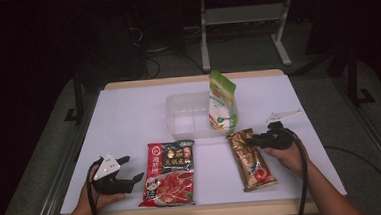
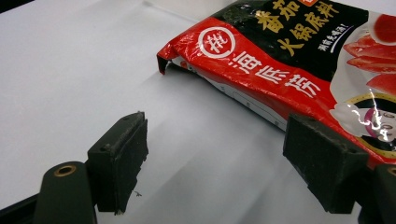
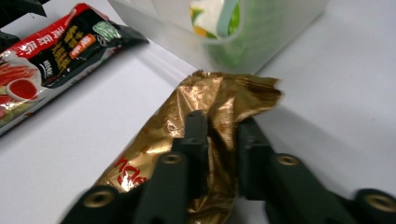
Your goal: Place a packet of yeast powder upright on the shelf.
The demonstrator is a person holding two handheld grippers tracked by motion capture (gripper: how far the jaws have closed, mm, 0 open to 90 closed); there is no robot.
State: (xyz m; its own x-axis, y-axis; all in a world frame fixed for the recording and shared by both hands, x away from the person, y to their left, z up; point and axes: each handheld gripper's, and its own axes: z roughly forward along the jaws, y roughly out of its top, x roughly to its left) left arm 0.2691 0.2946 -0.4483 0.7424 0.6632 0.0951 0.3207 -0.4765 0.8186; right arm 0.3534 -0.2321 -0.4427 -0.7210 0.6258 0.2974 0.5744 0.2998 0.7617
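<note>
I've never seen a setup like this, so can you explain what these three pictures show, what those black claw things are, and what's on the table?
A person sits at a white table holding a hand-operated two-jaw gripper in each hand. One picture looks down from above; the other two come from cameras riding on the grippers, looking along their black jaws. The left gripper is open beside a red and black soup-base packet, holding nothing. The right gripper is pinching the top of a gold packet lying flat. Behind stands a clear plastic bin with a green and white pouch upright inside.
</note>
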